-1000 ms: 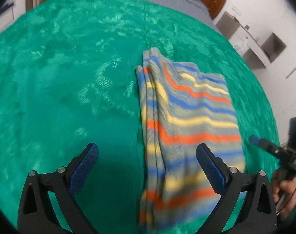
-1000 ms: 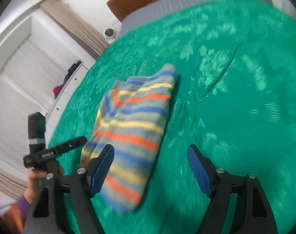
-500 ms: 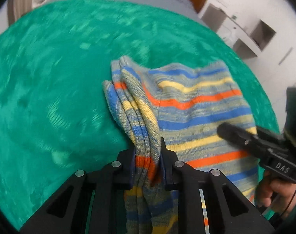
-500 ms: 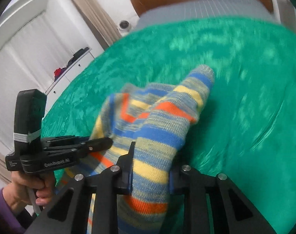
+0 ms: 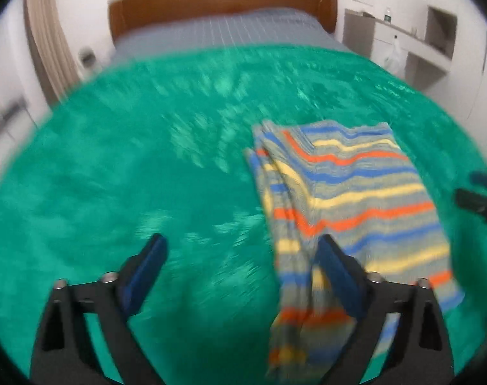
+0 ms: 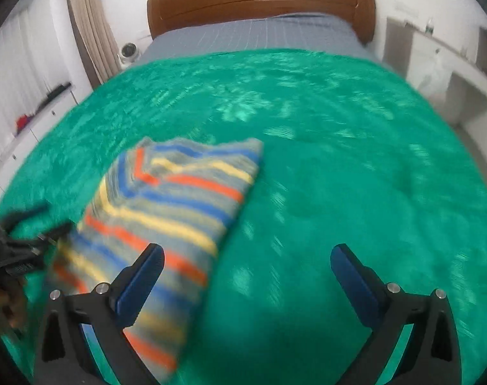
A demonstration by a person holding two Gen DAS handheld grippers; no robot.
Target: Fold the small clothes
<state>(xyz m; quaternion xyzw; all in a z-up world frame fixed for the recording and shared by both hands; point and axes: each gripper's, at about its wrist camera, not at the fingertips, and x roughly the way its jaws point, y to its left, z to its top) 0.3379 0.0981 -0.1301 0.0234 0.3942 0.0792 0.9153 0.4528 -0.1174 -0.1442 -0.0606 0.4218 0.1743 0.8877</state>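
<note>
Both jaws have just sprung wide, left gripper (image 5: 240, 255) and right gripper (image 6: 247, 264) released above the folded striped garment (image 5: 349, 199) on the green blanket (image 5: 131, 176).

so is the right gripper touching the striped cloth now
Cannot tell. In the right wrist view the right gripper is wide open, but its left finger overlaps the striped cloth with no clear gap.

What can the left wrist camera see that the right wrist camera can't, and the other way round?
Only the left wrist view shows the left gripper, open over the blanket.

Only the right wrist view shows the right gripper, also open, a small white camera beside the bed, and a red thing on the far shelf.

Both show the striped garment lying folded on the green blanket, and the brown headboard.
</note>
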